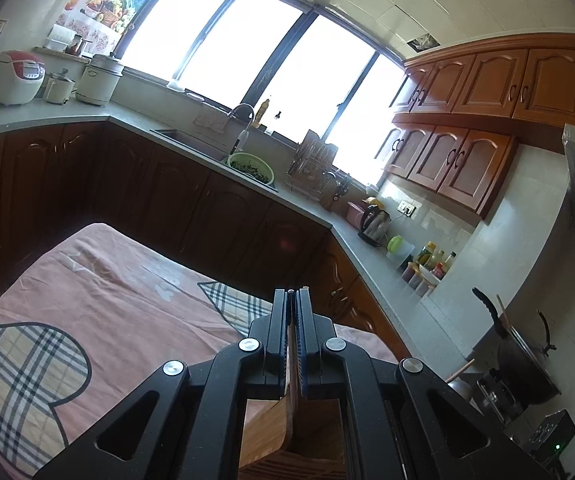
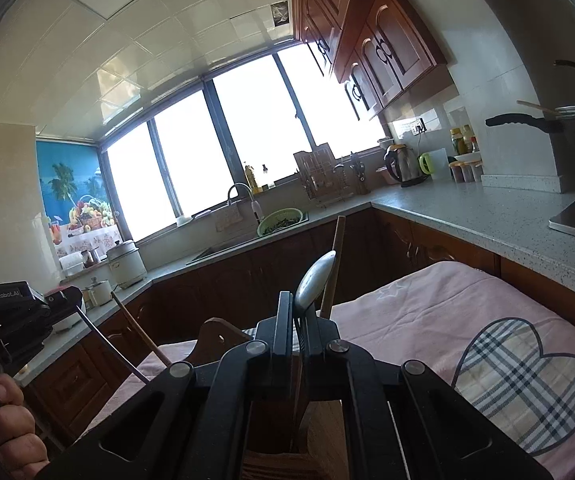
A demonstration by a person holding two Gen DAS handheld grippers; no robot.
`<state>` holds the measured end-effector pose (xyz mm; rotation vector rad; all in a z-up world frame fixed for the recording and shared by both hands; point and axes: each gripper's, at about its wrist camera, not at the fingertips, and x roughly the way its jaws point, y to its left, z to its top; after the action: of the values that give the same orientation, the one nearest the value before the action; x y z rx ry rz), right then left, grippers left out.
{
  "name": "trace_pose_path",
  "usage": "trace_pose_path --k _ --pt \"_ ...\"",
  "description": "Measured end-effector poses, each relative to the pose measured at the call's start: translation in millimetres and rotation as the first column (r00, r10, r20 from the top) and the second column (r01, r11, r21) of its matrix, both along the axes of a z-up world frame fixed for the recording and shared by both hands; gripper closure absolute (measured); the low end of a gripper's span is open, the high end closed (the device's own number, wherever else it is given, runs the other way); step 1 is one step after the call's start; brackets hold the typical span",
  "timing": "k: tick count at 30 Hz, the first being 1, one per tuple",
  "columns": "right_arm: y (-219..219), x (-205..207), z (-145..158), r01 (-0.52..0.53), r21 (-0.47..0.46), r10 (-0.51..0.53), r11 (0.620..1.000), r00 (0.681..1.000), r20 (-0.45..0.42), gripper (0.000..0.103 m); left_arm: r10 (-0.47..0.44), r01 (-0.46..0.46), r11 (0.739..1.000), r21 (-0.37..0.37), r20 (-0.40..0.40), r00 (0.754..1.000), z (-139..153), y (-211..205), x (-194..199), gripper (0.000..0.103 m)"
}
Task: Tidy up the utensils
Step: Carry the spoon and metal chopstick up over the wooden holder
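Observation:
My left gripper [image 1: 292, 296] is shut on a thin wooden stick, likely a chopstick [image 1: 292, 364], that runs down between the jaws into a wooden utensil holder [image 1: 271, 424] below. My right gripper [image 2: 297, 308] is shut on the handle of a metal spoon [image 2: 315, 276], bowl pointing up, above the same wooden holder [image 2: 215, 338]. A wooden utensil handle [image 2: 333, 268] stands behind the spoon. The left gripper also shows at the left edge of the right wrist view [image 2: 75, 312], with chopsticks [image 2: 139, 336] slanting down from it.
The holder stands on a table covered by a pink cloth [image 1: 99, 292] with plaid hearts [image 2: 523, 380]. Grey counters [image 2: 479, 216] with dark cabinets wrap around it. A sink with a green colander [image 1: 251, 166], a kettle [image 1: 373, 220], a dish rack [image 1: 311, 168] and a wok [image 1: 527, 364] stand on them.

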<state>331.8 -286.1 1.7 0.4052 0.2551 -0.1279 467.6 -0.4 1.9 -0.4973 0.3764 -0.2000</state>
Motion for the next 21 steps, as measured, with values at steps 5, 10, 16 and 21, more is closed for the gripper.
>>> trace_pose_path --k 5,10,16,21 --pt "-1.2 5.2 -14.0 -0.009 0.021 0.010 1.000 0.999 -0.052 0.100 -0.039 0.040 0.998 0.058 -0.020 0.999 -1.9 -16.6 17.3 0.100" --pt "-3.1 10.0 -23.0 -0.044 0.051 0.049 0.998 0.994 -0.096 0.100 -0.064 0.066 0.993 0.101 -0.032 0.997 3.7 -21.6 27.8 0.100" --pt "-4.9 11.3 -22.1 -0.065 0.064 0.071 0.996 0.991 -0.111 0.099 -0.071 0.074 0.992 0.103 -0.036 0.997 6.6 -11.0 19.0 0.100" --pt "-5.9 13.7 -21.3 -0.081 0.081 0.091 0.993 0.987 -0.130 0.095 -0.083 0.086 0.993 0.084 -0.044 0.996 2.5 2.2 7.8 0.100"
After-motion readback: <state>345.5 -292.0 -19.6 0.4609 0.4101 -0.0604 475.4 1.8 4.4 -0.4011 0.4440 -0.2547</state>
